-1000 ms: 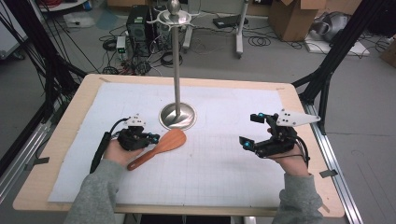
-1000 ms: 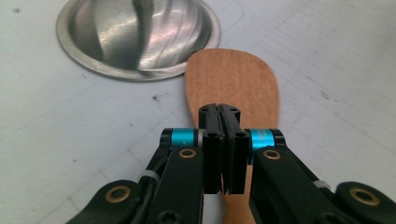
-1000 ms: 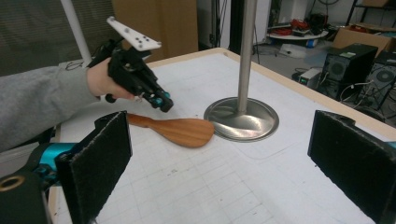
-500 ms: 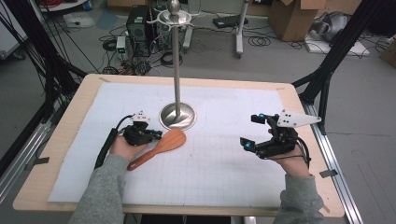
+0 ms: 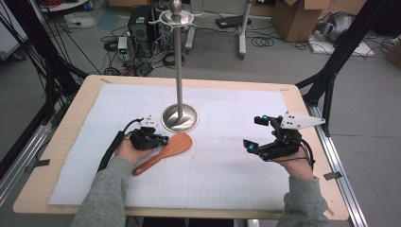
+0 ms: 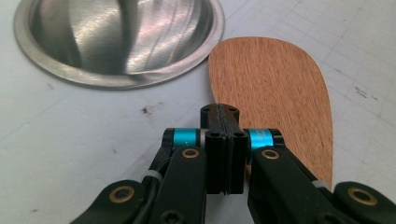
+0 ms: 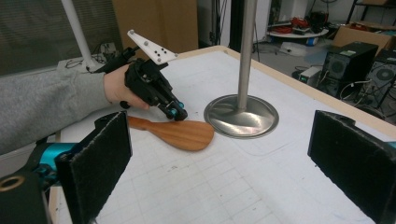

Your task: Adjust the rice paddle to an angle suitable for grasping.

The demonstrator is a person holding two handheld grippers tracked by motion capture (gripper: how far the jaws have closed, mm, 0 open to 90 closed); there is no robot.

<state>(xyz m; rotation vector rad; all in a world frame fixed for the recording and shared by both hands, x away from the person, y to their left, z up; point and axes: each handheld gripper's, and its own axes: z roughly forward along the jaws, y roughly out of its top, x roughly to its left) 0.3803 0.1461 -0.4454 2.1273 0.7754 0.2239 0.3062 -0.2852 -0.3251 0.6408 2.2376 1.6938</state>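
A wooden spatula (image 5: 165, 150) lies flat on the white mat, its blade toward the round base of a metal stand (image 5: 179, 118). My left gripper (image 5: 165, 140) is shut, and its tips rest low at the blade's left edge (image 6: 275, 98) with nothing between them. In the left gripper view the closed left gripper (image 6: 219, 111) sits right beside the stand base (image 6: 116, 42). My right gripper (image 5: 254, 133) is held open over the mat at the right, well apart from the spatula. The right gripper view looks past its wide jaws at the spatula (image 7: 180, 133), the left gripper (image 7: 177, 114) and the stand (image 7: 241, 116).
A white gridded mat (image 5: 236, 184) covers most of the wooden table (image 5: 52, 142). The stand's tall pole (image 5: 178, 61) rises at the table's middle back. Beyond the table are a black frame, cables and computer cases on the floor.
My left gripper has edged to the right, up to the spatula's blade. The right gripper has stayed where it was.
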